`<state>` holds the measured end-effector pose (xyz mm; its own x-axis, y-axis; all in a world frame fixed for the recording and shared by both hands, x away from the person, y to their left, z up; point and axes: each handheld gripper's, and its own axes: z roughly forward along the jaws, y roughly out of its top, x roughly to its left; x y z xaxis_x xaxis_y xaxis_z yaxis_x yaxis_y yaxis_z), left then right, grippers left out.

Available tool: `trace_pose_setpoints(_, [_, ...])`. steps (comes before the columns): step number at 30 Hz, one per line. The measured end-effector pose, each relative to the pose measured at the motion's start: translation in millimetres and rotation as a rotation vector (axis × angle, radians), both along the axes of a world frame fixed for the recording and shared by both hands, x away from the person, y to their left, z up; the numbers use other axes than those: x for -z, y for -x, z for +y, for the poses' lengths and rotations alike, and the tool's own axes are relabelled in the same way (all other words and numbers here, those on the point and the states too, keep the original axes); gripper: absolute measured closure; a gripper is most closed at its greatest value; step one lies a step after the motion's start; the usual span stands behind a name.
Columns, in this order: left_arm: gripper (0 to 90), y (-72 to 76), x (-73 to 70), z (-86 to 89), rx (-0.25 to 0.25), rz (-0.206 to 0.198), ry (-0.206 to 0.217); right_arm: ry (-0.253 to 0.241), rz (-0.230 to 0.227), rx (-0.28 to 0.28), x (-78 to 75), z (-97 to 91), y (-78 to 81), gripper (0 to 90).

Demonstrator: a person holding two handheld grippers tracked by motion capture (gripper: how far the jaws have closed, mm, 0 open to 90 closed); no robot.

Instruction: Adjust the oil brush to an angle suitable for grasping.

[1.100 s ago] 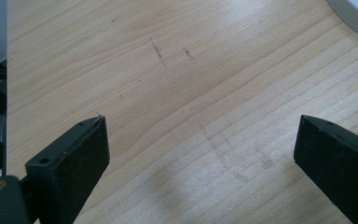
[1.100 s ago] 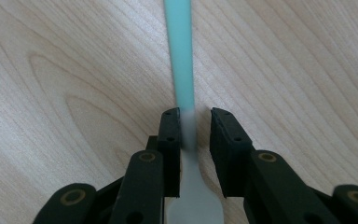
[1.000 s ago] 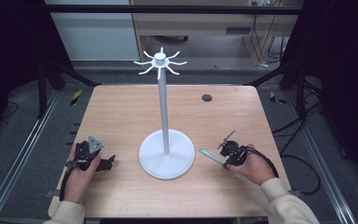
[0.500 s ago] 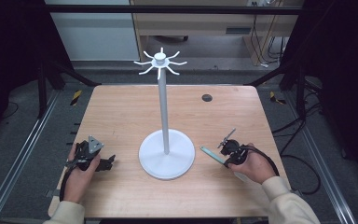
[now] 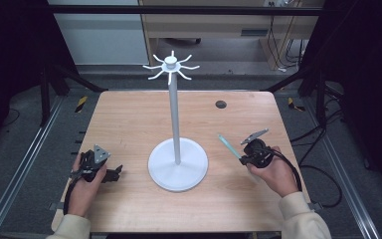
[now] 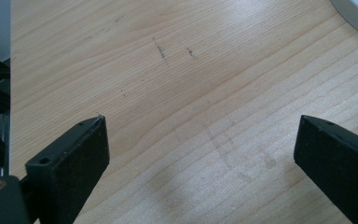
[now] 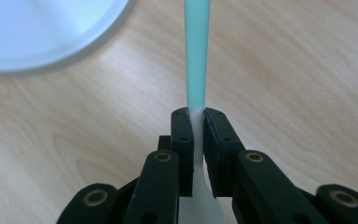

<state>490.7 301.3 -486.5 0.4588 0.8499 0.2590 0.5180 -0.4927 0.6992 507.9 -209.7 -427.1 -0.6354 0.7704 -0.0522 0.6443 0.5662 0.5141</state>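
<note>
Right gripper (image 7: 196, 116) fingers clamp a slim, smooth teal stick (image 7: 196, 51) pointing straight ahead over the woodgrain bench (image 7: 307, 70); left gripper (image 6: 200, 149) fingers apart.

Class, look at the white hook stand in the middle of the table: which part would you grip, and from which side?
Grip the white stand by its thin upright pole, coming in level from the left, where the open left gripper waits. The pole is narrow and bare; the round base is too wide and flat, and the hooks crowd the top.
</note>
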Motion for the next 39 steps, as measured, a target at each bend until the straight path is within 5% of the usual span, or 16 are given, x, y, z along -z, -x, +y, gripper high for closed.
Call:
trace_pose_setpoints(11, [2.8, 0.7, 0.0, -0.7, 0.001, -0.007, 0.007, -0.167, -0.153, 0.118, 7.5, -5.8, -1.8, 82.9])
trace_pose_setpoints(20, [2.8, 0.5, -0.8, -1.3, 0.003, -0.009, 0.007, -0.227, -0.260, 0.155, -2.3, -4.2, 8.2, 82.9])
trace_pose_setpoints(39, [2.8, 0.3, -0.9, -1.7, 0.009, -0.008, 0.007, -0.287, -0.336, 0.148, -12.4, 1.8, 17.0, 83.0])
